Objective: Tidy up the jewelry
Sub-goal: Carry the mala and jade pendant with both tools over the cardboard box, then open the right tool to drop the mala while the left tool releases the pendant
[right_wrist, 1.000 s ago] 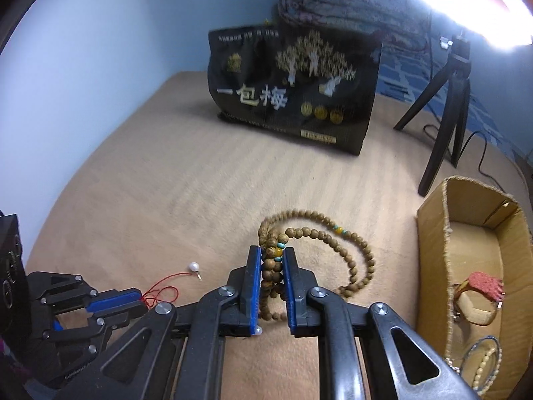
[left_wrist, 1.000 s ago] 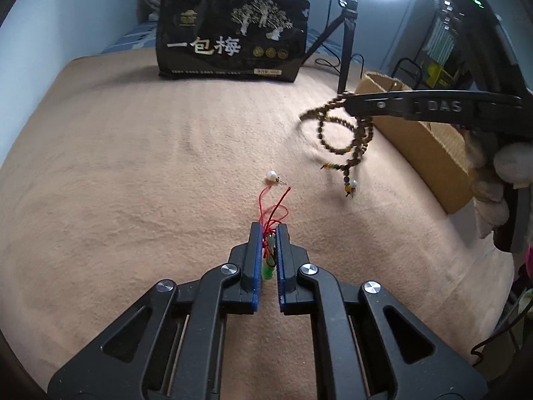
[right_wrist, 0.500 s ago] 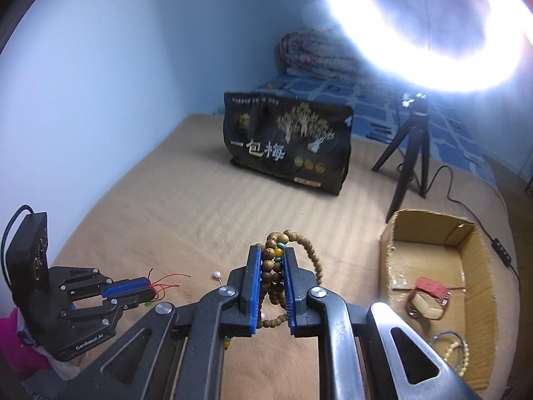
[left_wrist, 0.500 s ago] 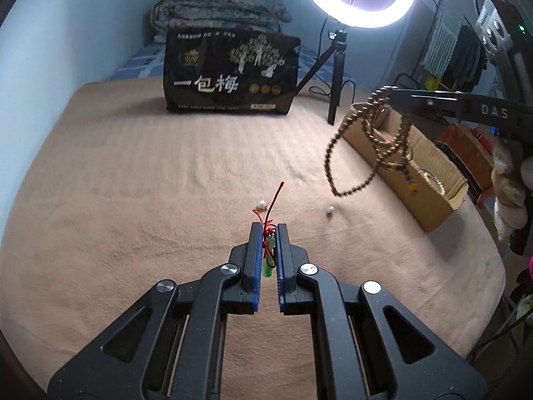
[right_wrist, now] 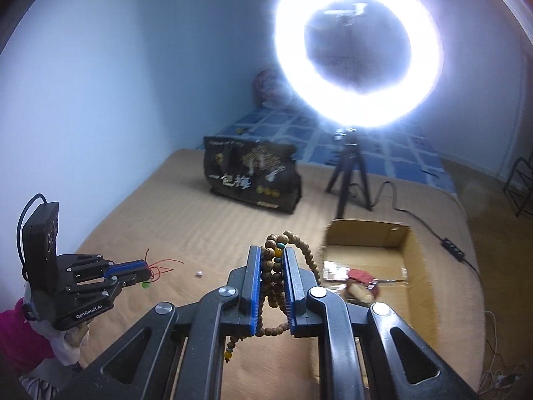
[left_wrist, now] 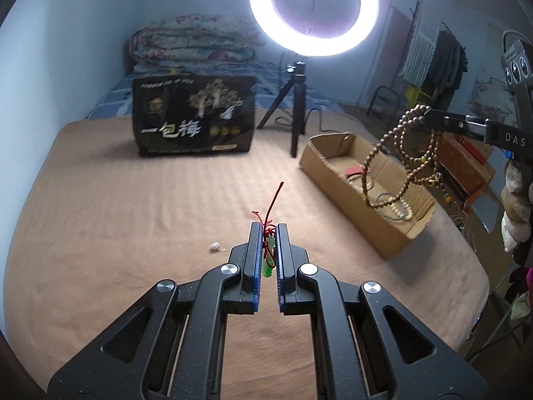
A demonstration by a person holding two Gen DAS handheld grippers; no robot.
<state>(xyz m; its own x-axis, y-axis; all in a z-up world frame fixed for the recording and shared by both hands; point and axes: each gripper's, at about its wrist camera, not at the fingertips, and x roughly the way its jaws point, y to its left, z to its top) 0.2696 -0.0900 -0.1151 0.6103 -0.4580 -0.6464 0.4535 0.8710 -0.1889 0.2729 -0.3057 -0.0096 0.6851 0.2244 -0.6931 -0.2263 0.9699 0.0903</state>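
My left gripper [left_wrist: 268,230] is shut on a red cord with a green pendant [left_wrist: 268,261], held above the tan blanket; it also shows in the right wrist view [right_wrist: 141,268]. My right gripper [right_wrist: 272,255] is shut on a brown wooden bead necklace [right_wrist: 274,280], which hangs in loops over the cardboard box [left_wrist: 393,233] in the left wrist view [left_wrist: 399,166]. The box [right_wrist: 416,266] holds a red-topped item [right_wrist: 361,275] and bead bracelets [left_wrist: 398,208]. A small white pearl [left_wrist: 215,247] lies loose on the blanket, also seen in the right wrist view [right_wrist: 199,273].
A black printed bag [left_wrist: 195,123] stands at the back of the blanket. A ring light [left_wrist: 313,10] on a black tripod [left_wrist: 294,106] stands behind the box, its cable [right_wrist: 419,223] trailing right. The blanket edge drops off on the right.
Both grippers have risen higher above the blanket with their loads. The right gripper has carried the bead necklace further right, over the box. The pearl stays on the blanket.
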